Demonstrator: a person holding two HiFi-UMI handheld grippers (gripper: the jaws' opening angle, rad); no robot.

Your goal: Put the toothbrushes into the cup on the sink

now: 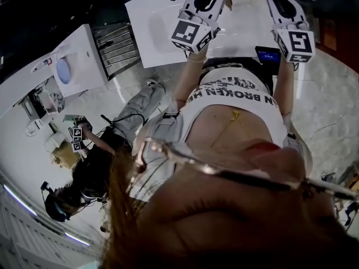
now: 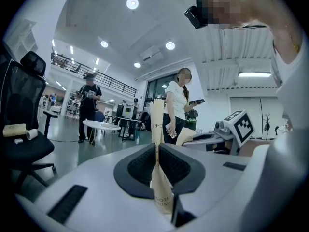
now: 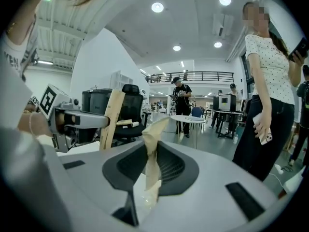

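In the left gripper view my left gripper [image 2: 156, 151] is shut on a tan paper-wrapped toothbrush [image 2: 157, 122] that stands up between its dark pads. The right gripper view shows my right gripper [image 3: 150, 151] shut on a second paper-wrapped toothbrush [image 3: 153, 132], whose wrapper is crumpled at the top. Each gripper appears in the other's view: the right gripper [image 2: 231, 129] and the left gripper [image 3: 72, 120] are side by side, close together. In the head view both grippers [image 1: 208, 1] [image 1: 280, 4] are held over the white sink top [image 1: 157, 32]. No cup shows in any view.
A person in a white top [image 3: 268, 81] stands close by on the right gripper's side. A black office chair [image 2: 24, 110] and a round white table [image 2: 99, 125] stand on the open floor. A dark device [image 1: 268, 54] lies at the sink top's near edge, and a white cabinet [image 1: 78, 60] is to its left.
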